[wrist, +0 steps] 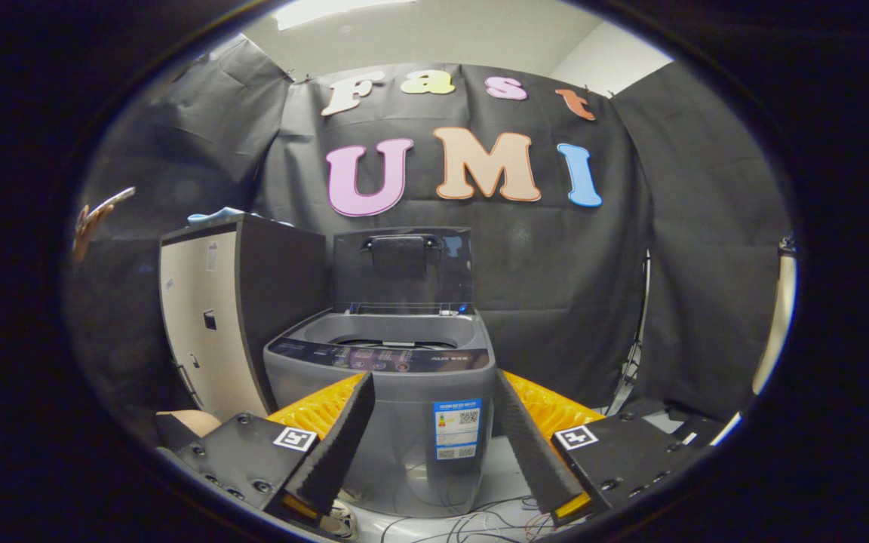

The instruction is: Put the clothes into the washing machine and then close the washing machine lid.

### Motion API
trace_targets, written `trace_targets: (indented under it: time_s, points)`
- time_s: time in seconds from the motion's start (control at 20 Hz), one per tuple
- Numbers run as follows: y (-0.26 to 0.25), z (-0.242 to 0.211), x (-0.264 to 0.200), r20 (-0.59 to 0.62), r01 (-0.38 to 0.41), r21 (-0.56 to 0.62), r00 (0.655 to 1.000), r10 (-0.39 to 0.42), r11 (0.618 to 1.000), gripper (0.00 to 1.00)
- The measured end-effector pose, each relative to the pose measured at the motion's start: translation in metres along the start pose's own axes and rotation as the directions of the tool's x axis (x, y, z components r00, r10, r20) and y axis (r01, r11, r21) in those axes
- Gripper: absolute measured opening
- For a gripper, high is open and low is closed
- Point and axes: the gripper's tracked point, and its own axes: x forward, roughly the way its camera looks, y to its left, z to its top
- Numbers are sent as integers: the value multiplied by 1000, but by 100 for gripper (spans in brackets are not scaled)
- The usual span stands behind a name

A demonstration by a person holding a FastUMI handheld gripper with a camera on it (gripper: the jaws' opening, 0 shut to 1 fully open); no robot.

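While spread open and empty before the washing machine point(397, 392), gripper point(434, 445) faces its raised lid point(402, 265); clothes point(214, 216) atop cabinet point(212, 317) left of the machine, farther back.

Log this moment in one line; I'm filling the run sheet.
gripper: open, holding nothing | washing machine: ahead of fingers | lid: up | light blue cloth: on cabinet

The gripper view looks forward along the gripper point(434, 445), whose spread fingers point(344, 437) frame nothing. It sits low, level with the washer point(389, 422) front, near it, facing the raised lid point(402, 268) and the booth wall behind.
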Motion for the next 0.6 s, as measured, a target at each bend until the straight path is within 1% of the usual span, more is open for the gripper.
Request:
trace_targets:
  time_s: [0.05, 0.2, 0.3, 0.4, 0.5, 0.6]
  points:
    - [0, 0, 0, -1, 1, 0, 1000, -1, 1000, 98]
    - [-1, 10, 8, 22, 40, 13, 999, -41, 999, 98]
    - [16, 36, 21, 62, 27, 40, 998, -29, 999, 98]
    - [40, 76, 38, 123, -17, 47, 992, 11, 999, 98]
    - [73, 119, 58, 179, -80, 25, 981, 74, 996, 98]
    - [104, 161, 73, 208, -138, -2, 969, 135, 990, 98]
